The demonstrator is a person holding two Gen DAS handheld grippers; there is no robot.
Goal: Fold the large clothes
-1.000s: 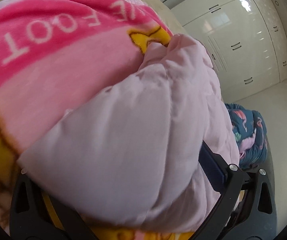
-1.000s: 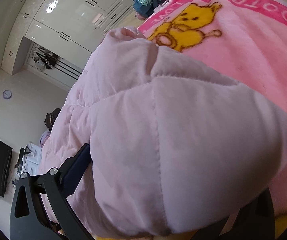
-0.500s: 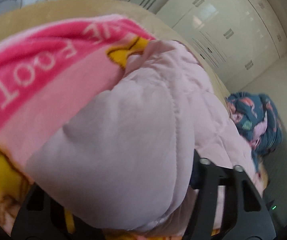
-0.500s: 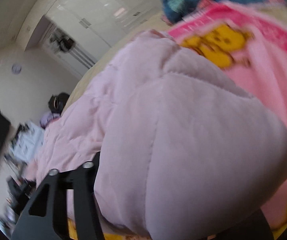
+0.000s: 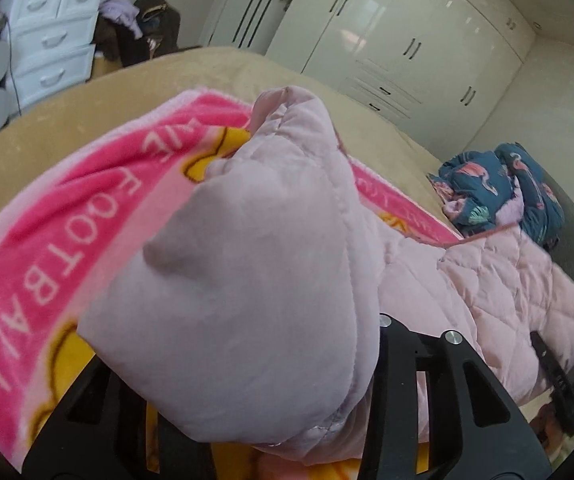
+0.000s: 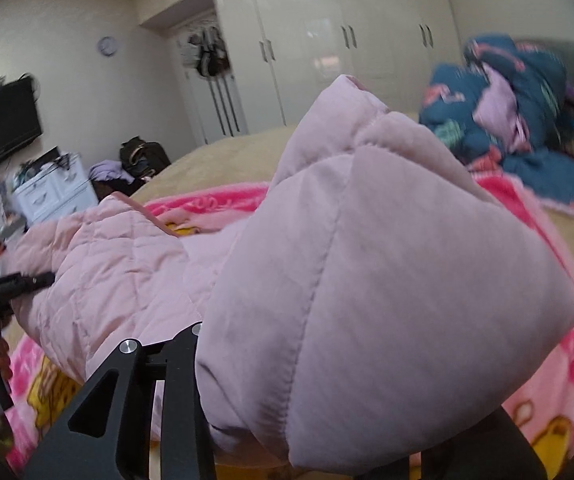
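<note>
Now both claws — left claw [image 5: 247, 412], right claw [image 6: 307, 420] — clamped onto pink jacket [image 5: 271, 264].

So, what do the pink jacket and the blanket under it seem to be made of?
The jacket looks like padded, quilted synthetic cloth with a smooth, faintly shiny face: puffy panels, stitched seams. The blanket looks like soft fleece, matte and fuzzy, with printed letters; the exact fibre cannot be told.

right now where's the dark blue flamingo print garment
The dark blue flamingo-print garment lies bunched on the beige bed at the far right in both wrist views, beyond the pink quilted jacket, near the white wardrobe.
</note>
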